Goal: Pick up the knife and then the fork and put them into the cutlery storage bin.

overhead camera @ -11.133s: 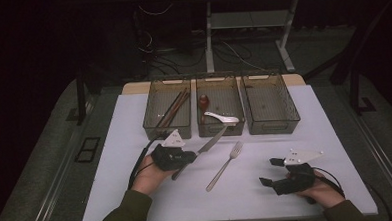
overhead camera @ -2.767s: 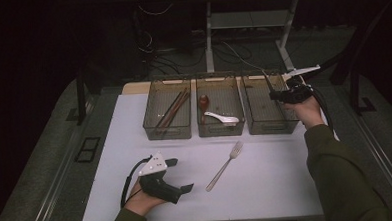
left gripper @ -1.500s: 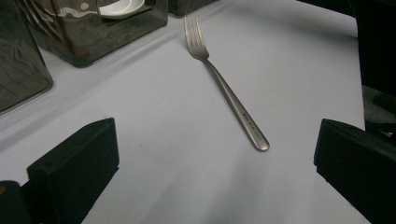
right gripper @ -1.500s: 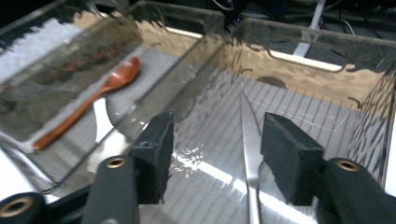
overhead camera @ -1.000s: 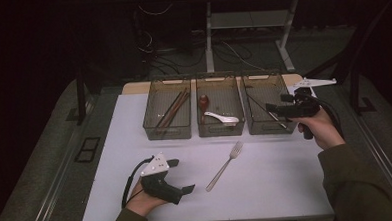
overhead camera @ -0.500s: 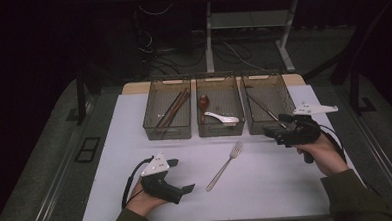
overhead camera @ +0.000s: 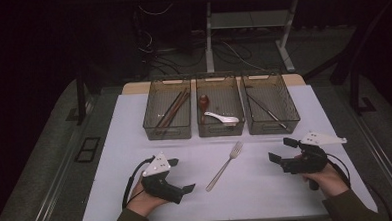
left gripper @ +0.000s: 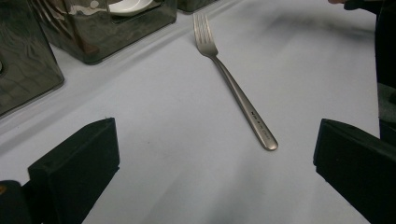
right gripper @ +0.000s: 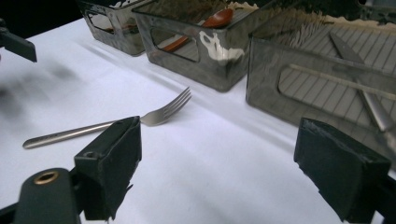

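A silver fork [overhead camera: 225, 165] lies on the white mat [overhead camera: 112, 194] between my two grippers, tines toward the bins. My left gripper [overhead camera: 182, 175] rests at the near left, open, with the fork [left gripper: 233, 84] ahead of its empty jaws [left gripper: 212, 149]. My right gripper [overhead camera: 281, 151] is at the near right, pointing left, and it is open with nothing between its pads [right gripper: 219, 140]. From there the fork [right gripper: 107, 125] lies just beyond the left jaw. Neither gripper touches the fork.
Three clear bins stand in a row at the back of the mat. The left bin [overhead camera: 149, 127] holds chopsticks [overhead camera: 170, 110], the middle bin [overhead camera: 221, 130] a red spoon [overhead camera: 203, 101] and a white spoon [overhead camera: 223, 119], the right bin [overhead camera: 274, 128] a knife [overhead camera: 266, 110].
My right gripper has come down and toward the near edge, from beside the right bin to low over the mat right of the fork. The left gripper and the fork have not moved.
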Demonstrator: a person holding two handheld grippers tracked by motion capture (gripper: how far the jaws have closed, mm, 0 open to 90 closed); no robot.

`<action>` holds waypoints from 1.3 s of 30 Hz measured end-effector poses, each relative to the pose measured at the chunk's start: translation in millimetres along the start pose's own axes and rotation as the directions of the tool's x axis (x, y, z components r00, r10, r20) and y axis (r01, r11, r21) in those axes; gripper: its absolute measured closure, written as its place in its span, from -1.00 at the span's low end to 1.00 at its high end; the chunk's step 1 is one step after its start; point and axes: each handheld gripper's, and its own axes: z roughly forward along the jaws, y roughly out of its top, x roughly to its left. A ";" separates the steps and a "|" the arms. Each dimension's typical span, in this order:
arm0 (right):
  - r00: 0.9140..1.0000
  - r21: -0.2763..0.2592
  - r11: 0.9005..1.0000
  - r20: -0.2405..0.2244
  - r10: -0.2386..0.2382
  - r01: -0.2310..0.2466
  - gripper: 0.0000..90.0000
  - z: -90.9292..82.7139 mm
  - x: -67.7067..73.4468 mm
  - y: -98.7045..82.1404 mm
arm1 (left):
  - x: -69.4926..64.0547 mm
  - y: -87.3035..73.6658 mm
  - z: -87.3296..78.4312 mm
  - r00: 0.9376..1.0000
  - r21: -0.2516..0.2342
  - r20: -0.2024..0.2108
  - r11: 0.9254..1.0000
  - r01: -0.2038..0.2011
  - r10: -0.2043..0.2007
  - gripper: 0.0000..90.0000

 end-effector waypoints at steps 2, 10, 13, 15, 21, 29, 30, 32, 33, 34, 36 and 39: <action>1.000 0.000 1.000 -0.002 0.009 -0.009 -0.67 -2.2 2.0 -5.6 | -0.6 0.8 0.9 1.000 0.005 -0.005 1.000 -0.005 0.005 -0.98; 1.000 0.038 0.999 -0.015 -0.001 0.002 -0.67 -4.9 6.4 -23.1 | -7.6 12.8 11.3 1.000 0.004 -0.016 1.000 -0.004 0.004 -0.67; 1.000 0.052 0.999 -0.016 -0.004 0.005 -0.67 -3.5 7.4 -23.8 | -12.6 19.5 18.4 1.000 0.014 0.002 1.000 -0.011 0.011 -0.30; 1.000 0.048 0.999 -0.019 -0.014 0.015 -0.67 -2.6 7.4 -23.5 | -15.9 23.5 23.9 1.000 0.028 0.013 1.000 -0.014 0.014 -0.06; 1.000 0.051 0.999 -0.021 -0.016 0.017 -0.67 -2.3 7.7 -23.7 | -23.2 30.1 40.8 0.998 0.062 0.060 0.998 -0.003 -0.001 0.57; 1.000 0.061 0.998 -0.025 -0.018 0.020 -0.67 -1.7 8.4 -24.1 | -30.9 32.1 65.6 0.993 0.153 0.114 0.988 0.003 -0.021 0.97; 1.000 0.062 0.998 -0.025 -0.019 0.020 -0.67 -1.7 8.4 -24.3 | -32.2 32.1 68.2 0.993 0.162 0.120 0.987 -0.004 -0.016 0.97; 0.999 0.066 0.998 -0.026 -0.021 0.023 -0.67 -2.0 7.9 -24.3 | -35.6 31.7 73.4 0.993 0.183 0.117 0.983 -0.013 -0.008 0.97; 0.999 0.065 0.998 -0.026 -0.021 0.022 -0.67 -2.1 7.6 -24.4 | -36.0 31.5 75.2 0.993 0.200 0.118 0.980 -0.026 0.002 0.97; 0.999 0.066 0.998 -0.027 -0.019 0.021 -0.67 -2.2 7.3 -24.5 | -37.5 30.8 77.7 0.994 0.203 0.113 0.979 -0.016 -0.007 0.97; 0.999 0.065 0.998 -0.027 -0.016 0.018 -0.67 -2.6 7.0 -24.6 | -38.7 29.4 81.2 0.995 0.213 0.101 0.977 -0.005 -0.017 0.97; 0.999 0.061 0.998 -0.029 -0.013 0.015 -0.67 -2.8 6.9 -24.8 | -40.8 27.1 85.1 0.996 0.229 0.086 0.973 -0.006 -0.014 0.97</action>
